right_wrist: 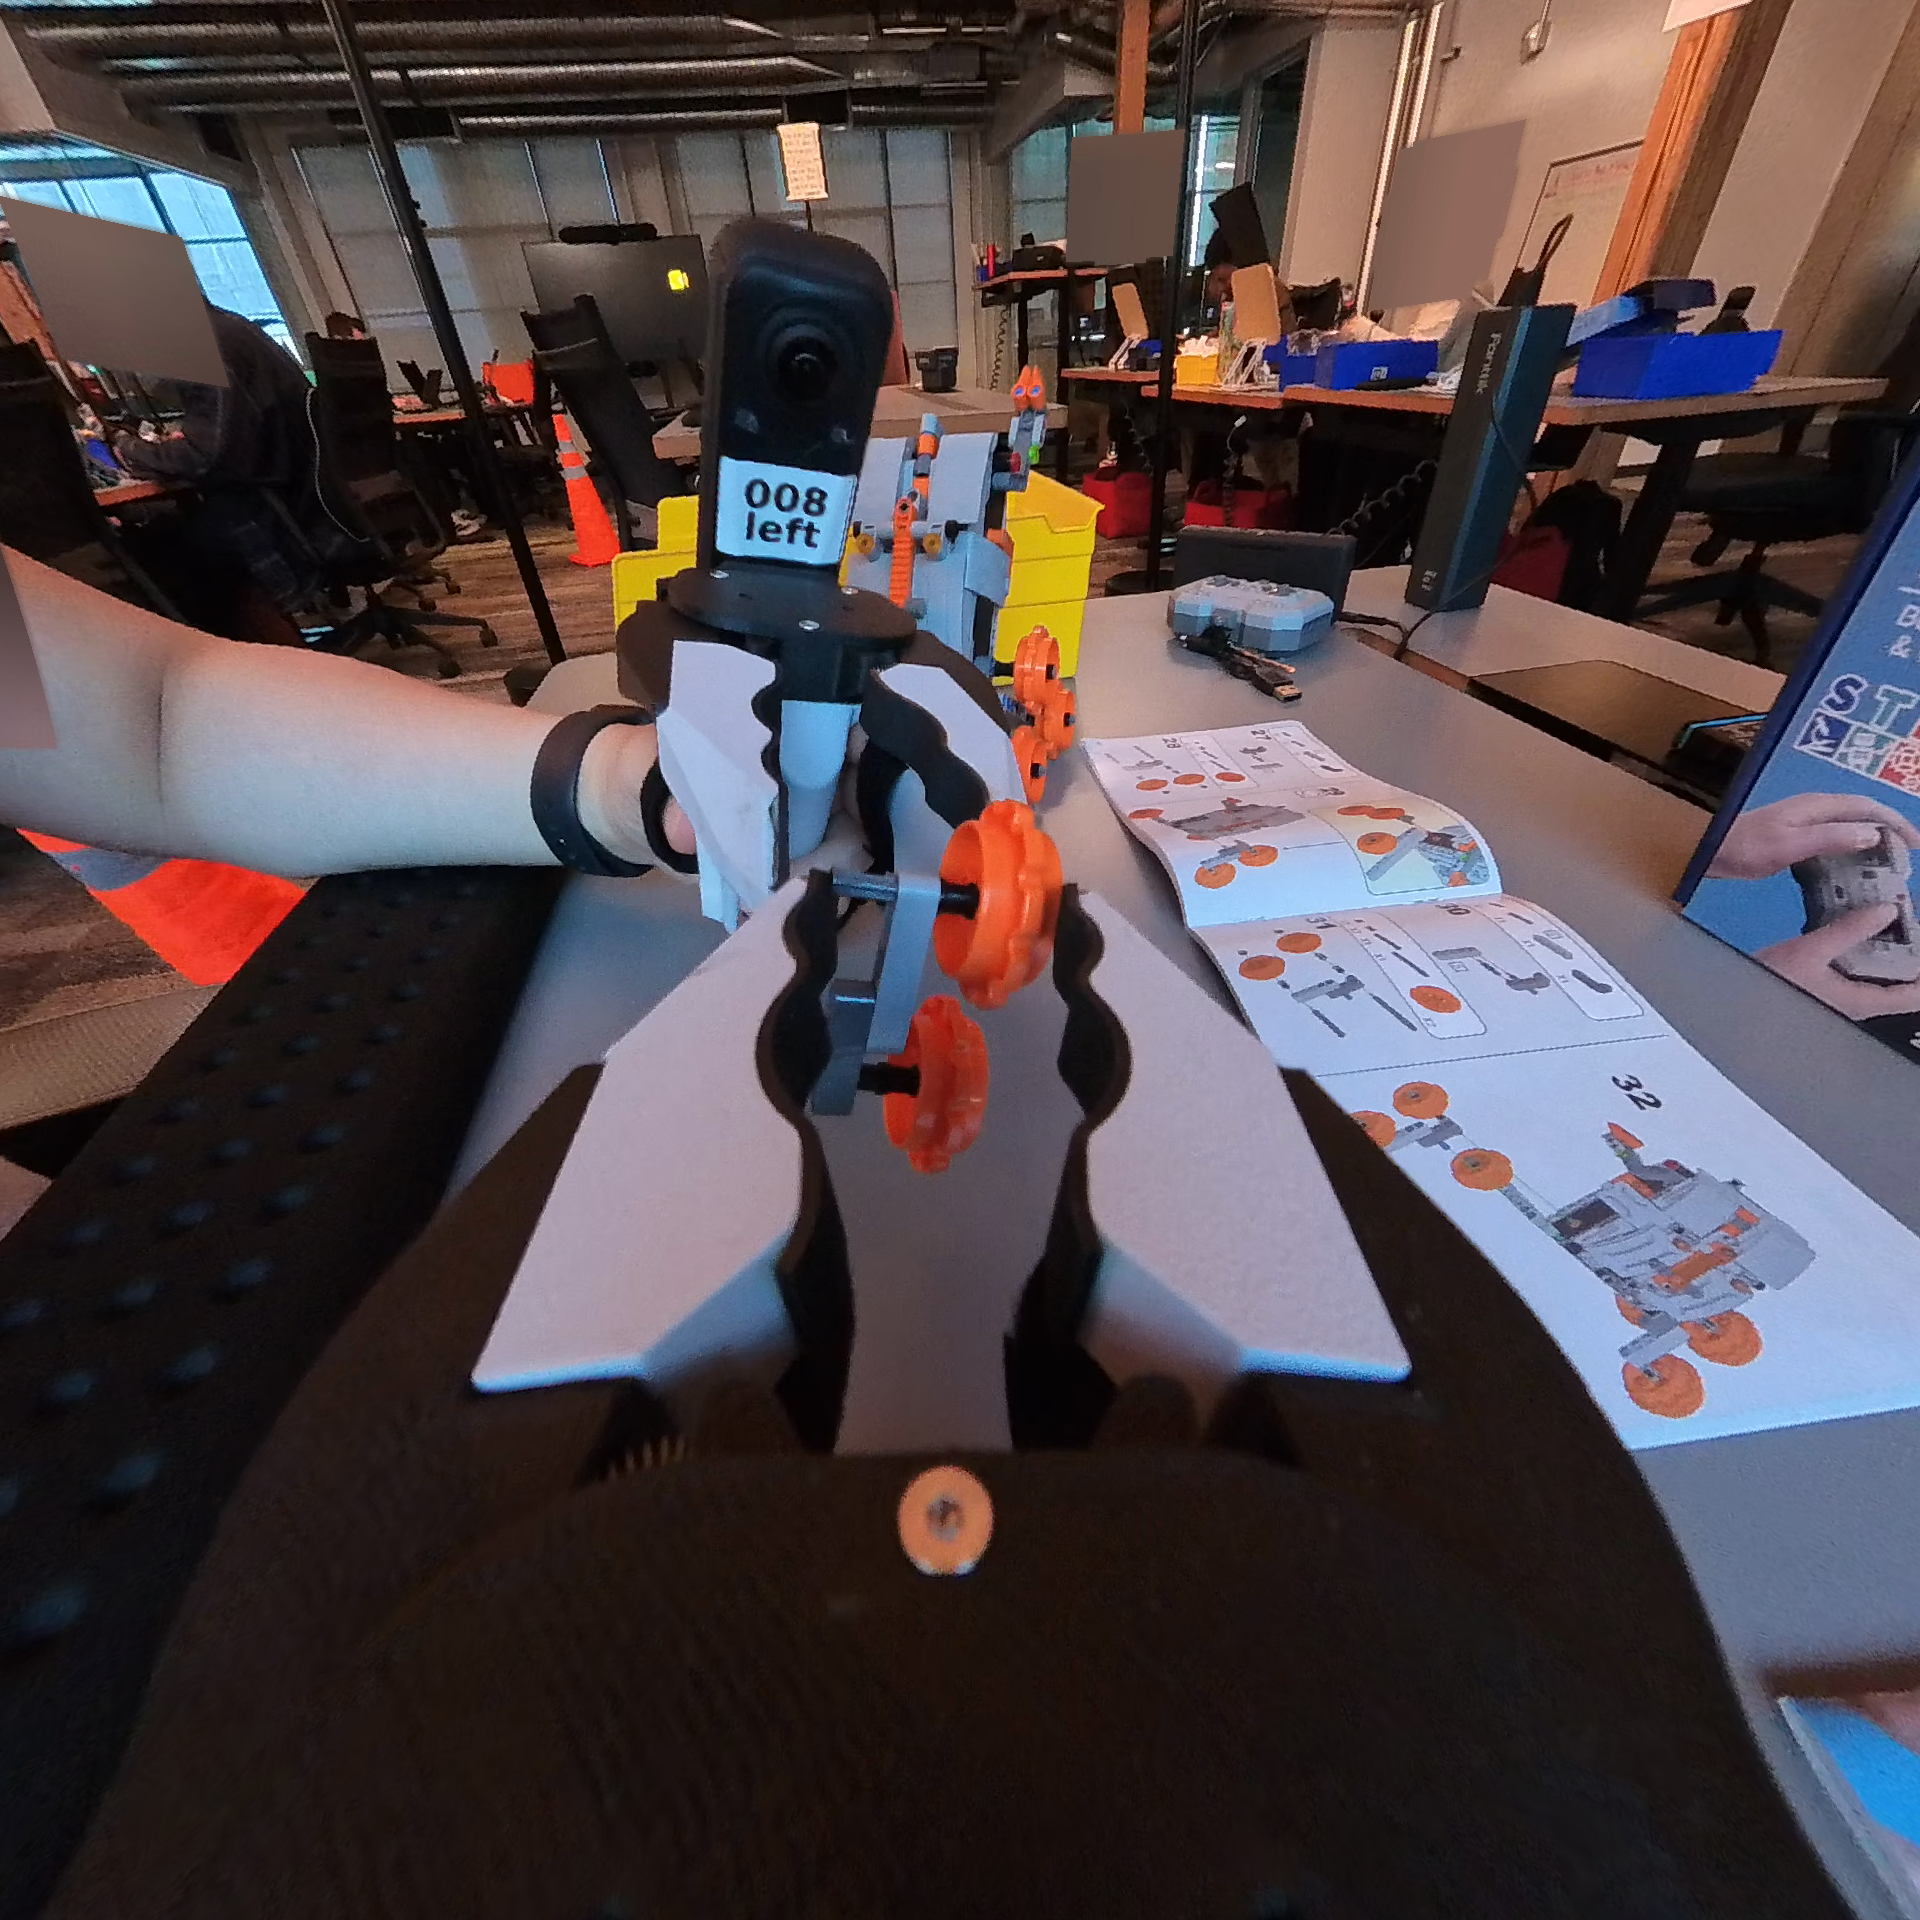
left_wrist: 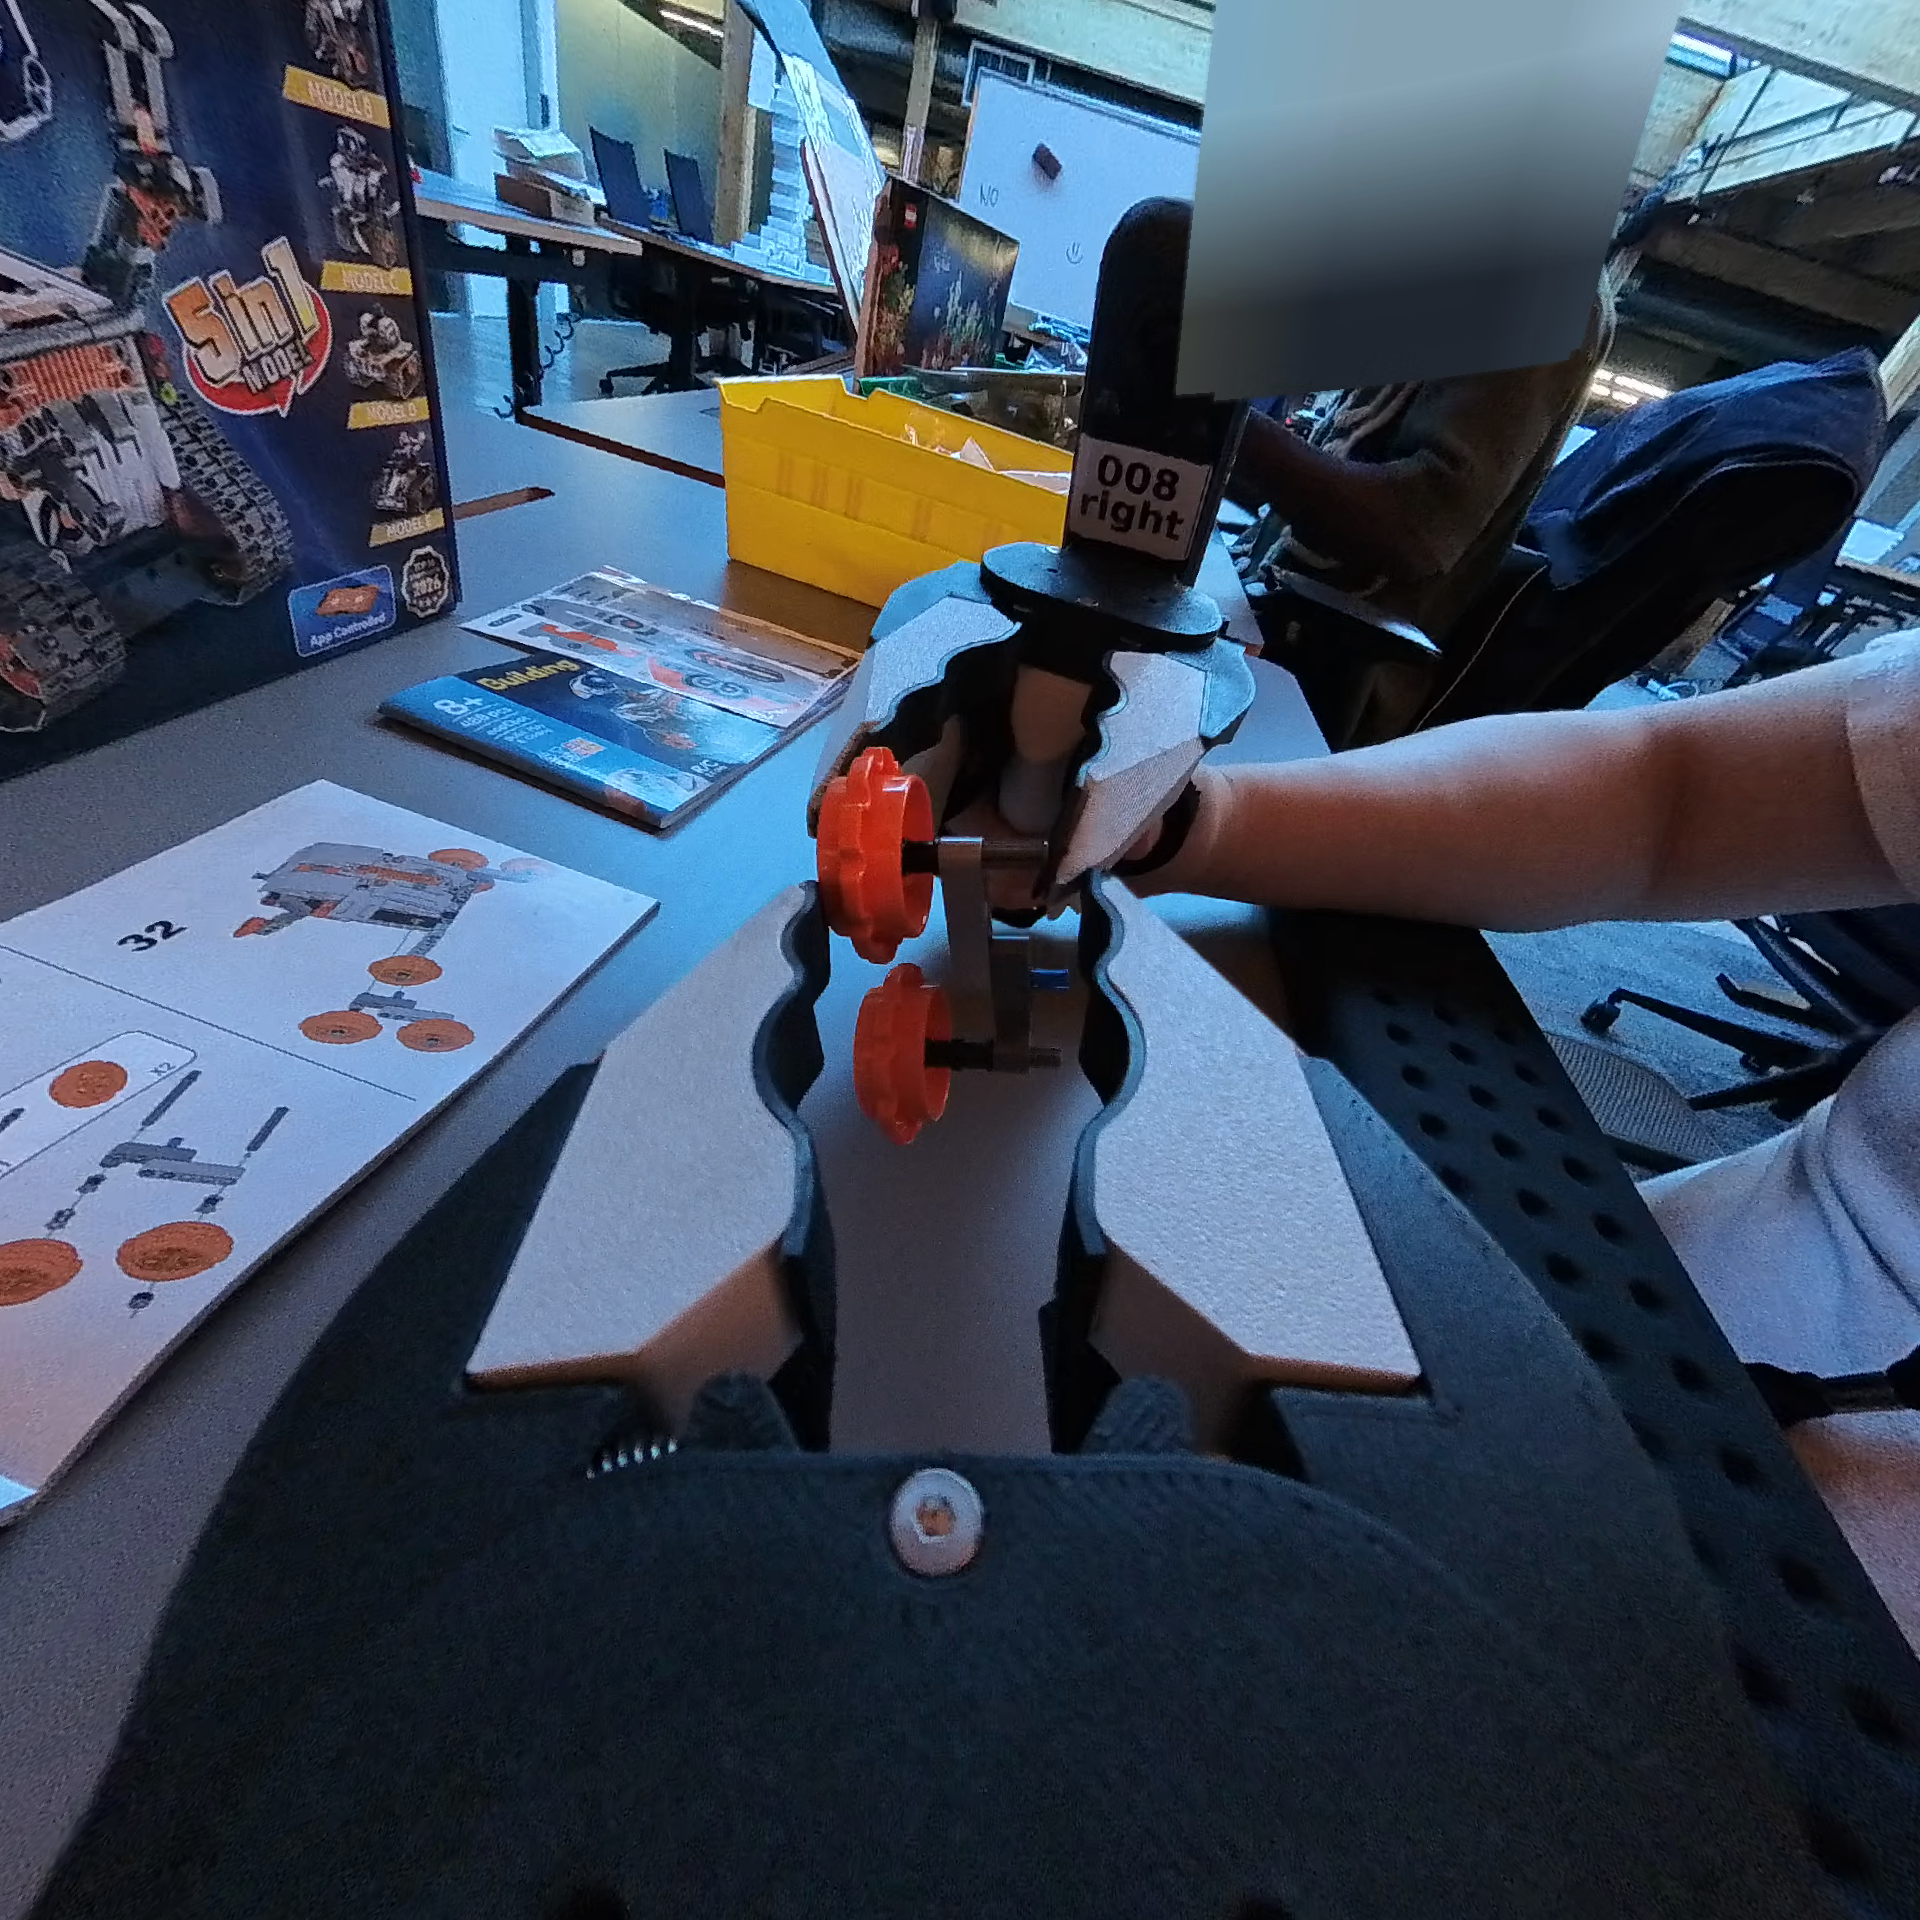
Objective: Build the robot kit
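A small wheel assembly (left_wrist: 966,935), a grey beam with two orange wheels on black axles, hangs above the grey table (left_wrist: 644,520). My right gripper (right_wrist: 945,904) is shut on it: the upper axle's end meets one fingertip and the upper orange wheel (right_wrist: 997,904) meets the other. The lower wheel (right_wrist: 935,1081) hangs free. My left gripper (left_wrist: 951,904) faces the right gripper (left_wrist: 956,842) tip to tip. It is open, its fingers on either side of the assembly (right_wrist: 894,956), and the upper wheel (left_wrist: 873,852) is beside its left fingertip.
An open instruction booklet (left_wrist: 260,1039) (right_wrist: 1455,1039) lies beside the grippers. A toy box (left_wrist: 187,364) (right_wrist: 1829,831), a blue booklet (left_wrist: 592,738), a yellow bin (left_wrist: 862,499), a partly built grey model (right_wrist: 945,540) and a grey controller (right_wrist: 1247,613) stand farther off. A black perforated surface (right_wrist: 208,1143) borders the table. Less than 4 cm separates the two grippers' tips.
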